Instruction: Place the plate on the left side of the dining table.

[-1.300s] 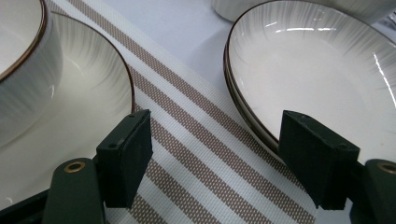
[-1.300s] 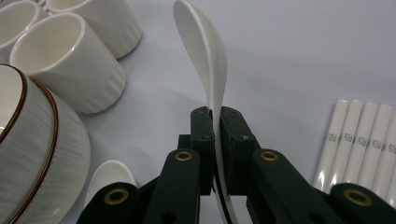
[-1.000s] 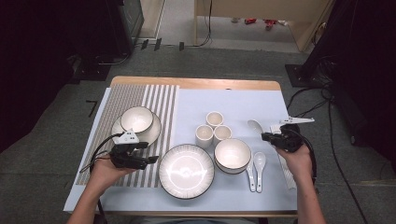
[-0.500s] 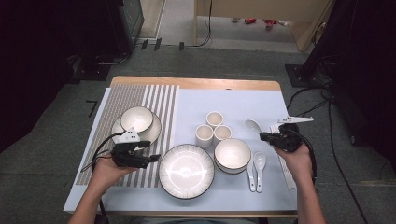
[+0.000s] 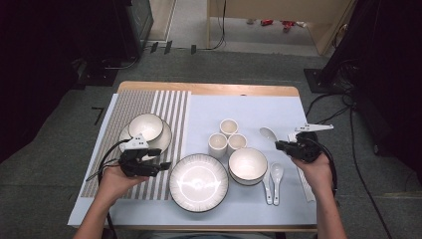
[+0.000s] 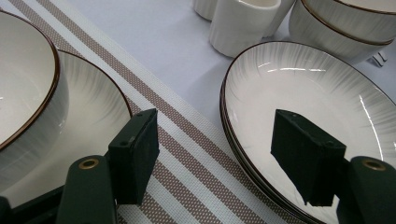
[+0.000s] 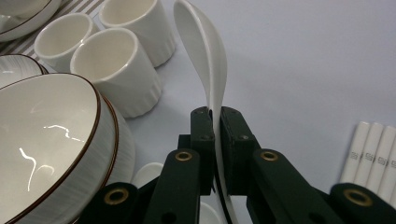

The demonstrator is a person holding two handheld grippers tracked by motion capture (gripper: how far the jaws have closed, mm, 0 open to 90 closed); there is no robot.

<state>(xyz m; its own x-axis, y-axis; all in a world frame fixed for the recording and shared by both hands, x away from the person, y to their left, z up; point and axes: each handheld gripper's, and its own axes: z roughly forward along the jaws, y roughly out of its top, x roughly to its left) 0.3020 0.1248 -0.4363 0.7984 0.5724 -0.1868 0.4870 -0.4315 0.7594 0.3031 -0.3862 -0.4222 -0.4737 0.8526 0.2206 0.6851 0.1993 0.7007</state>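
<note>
At the near edge of the table, the left hand-held gripper hovers with its jaws apart and nothing between them; they have just been narrowing, one pad over the striped woven placemat, the other above the rim of the large white ribbed plate with a dark edge. That suggests a grip on the plate's rim is being prepared, not yet made. Farther right, the right hand-held gripper is clenched on the handle of a glossy white ceramic soup spoon, held clear of the pale cloth beyond the brown-rimmed white bowl and beside three small white cups, its position little changed from a second ago.
</note>
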